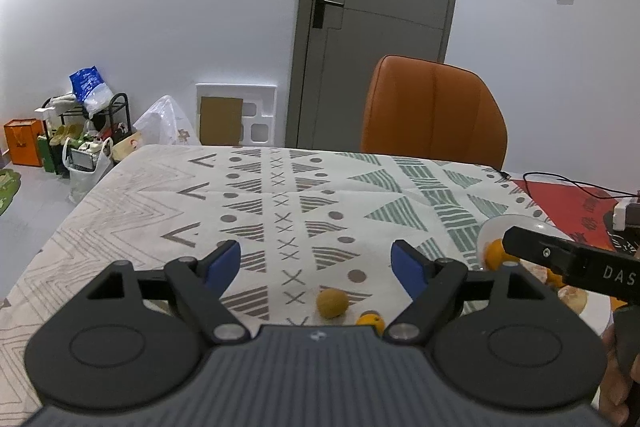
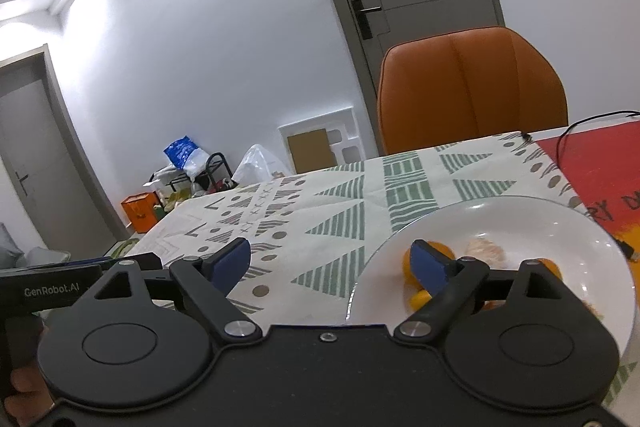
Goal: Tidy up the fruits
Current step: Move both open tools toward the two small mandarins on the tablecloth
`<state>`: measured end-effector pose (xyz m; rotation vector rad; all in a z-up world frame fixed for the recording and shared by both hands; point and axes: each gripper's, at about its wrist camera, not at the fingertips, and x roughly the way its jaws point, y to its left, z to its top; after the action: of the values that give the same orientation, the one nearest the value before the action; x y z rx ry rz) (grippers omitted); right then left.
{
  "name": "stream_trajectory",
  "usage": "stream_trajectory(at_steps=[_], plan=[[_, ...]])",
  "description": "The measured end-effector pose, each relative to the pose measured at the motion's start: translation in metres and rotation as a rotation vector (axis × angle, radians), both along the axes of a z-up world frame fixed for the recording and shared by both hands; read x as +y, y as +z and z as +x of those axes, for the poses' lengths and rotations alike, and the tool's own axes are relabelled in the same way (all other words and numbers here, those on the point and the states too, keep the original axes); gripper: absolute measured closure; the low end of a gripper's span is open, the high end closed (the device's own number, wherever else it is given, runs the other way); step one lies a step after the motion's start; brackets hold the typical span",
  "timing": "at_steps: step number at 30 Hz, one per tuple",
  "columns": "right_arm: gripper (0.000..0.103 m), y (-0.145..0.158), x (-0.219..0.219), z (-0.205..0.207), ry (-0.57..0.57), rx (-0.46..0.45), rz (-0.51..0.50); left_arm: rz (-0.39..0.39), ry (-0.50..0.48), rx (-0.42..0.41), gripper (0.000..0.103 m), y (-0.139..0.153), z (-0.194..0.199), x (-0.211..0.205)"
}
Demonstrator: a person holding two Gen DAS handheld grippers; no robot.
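Left gripper: jaws spread wide, nothing between the blue pads. Held above the worktop, which carries a patterned cloth of grey and green triangles, dots and crosses.

Right gripper: jaws likewise spread wide and holding nothing. Right-hand blue pad positioned over the near-left part of the white plate.

Landmark: white plate, round, shallow, glossy.

- Inside the plate: several smooth orange fruits, one just behind the right-hand pad, another towards the plate's right side, and a smaller yellow-orange piece nearer the front rim. Between them, a pale, rough-surfaced fruit, peeled or dry in appearance; exact kind not determinable.
- Outside the plate, to its left on the cloth, as seen from the left wrist view: a round, dull yellow-brown fruit with a matt skin, and close beside it a small bright orange fruit, partly hidden by the gripper body. Both well apart from the plate and resting in the gap between the left gripper's jaws, below pad level.
- Beyond the plate: an orange chair pushed against the far edge of the worktop.
- Right of the plate: a red mat with a black cable lying across it.
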<state>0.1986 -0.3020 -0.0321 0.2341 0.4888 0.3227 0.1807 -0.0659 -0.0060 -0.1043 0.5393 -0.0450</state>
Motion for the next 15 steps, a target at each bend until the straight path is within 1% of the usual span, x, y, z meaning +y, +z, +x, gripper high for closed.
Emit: stream_trajectory(at_steps=[8,13,15], plan=[[0.017,-0.006,0.016,0.001,0.046,0.015,-0.012,-0.017,0.007,0.014,0.022,-0.01,0.005,0.009],[0.023,-0.009,0.031,0.003,0.098,0.024,-0.034,-0.022,0.014,0.022,0.022,-0.013,0.005,0.016],[0.028,-0.011,0.038,0.005,0.116,0.037,-0.043,-0.023,0.012,0.025,0.022,-0.014,0.004,0.019]])
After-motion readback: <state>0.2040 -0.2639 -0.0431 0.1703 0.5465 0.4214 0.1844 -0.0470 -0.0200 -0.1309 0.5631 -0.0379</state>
